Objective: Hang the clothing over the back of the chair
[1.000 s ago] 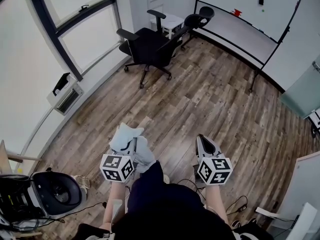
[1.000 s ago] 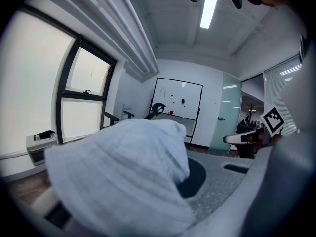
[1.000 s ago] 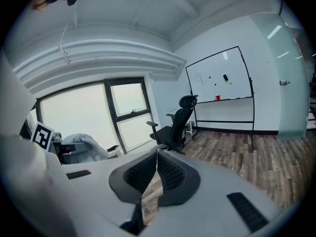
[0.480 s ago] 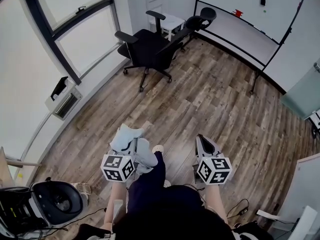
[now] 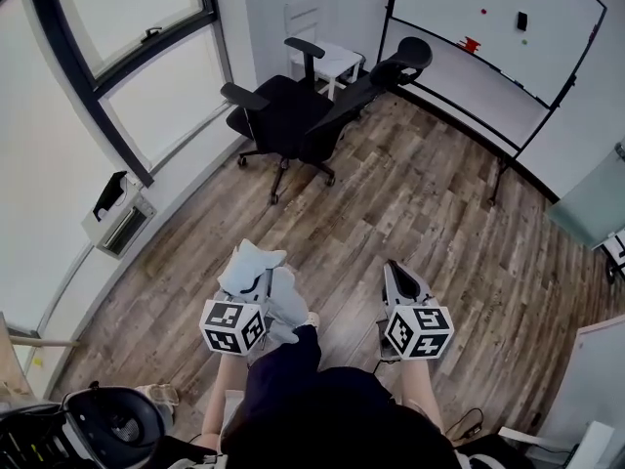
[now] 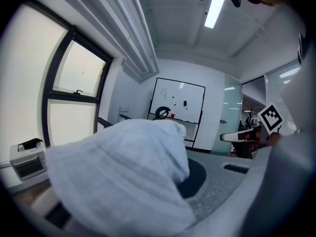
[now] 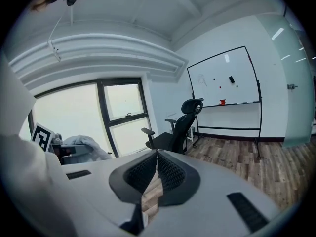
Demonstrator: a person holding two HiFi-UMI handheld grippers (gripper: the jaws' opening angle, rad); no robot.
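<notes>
The pale clothing (image 6: 118, 177) is bunched in the clamped jaws of the left gripper (image 5: 260, 279), held above the wooden floor (image 5: 420, 193). The black chair (image 5: 293, 115) stands well apart, at the floor's far edge by the window (image 5: 146, 47). The right gripper (image 7: 157, 157) has its jaws together on nothing.

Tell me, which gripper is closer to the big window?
Left. The left gripper, clamped on the pale clothing, is on the window's side of the person. The right gripper, shut and empty, is on the other side, farther from the glass.
</notes>
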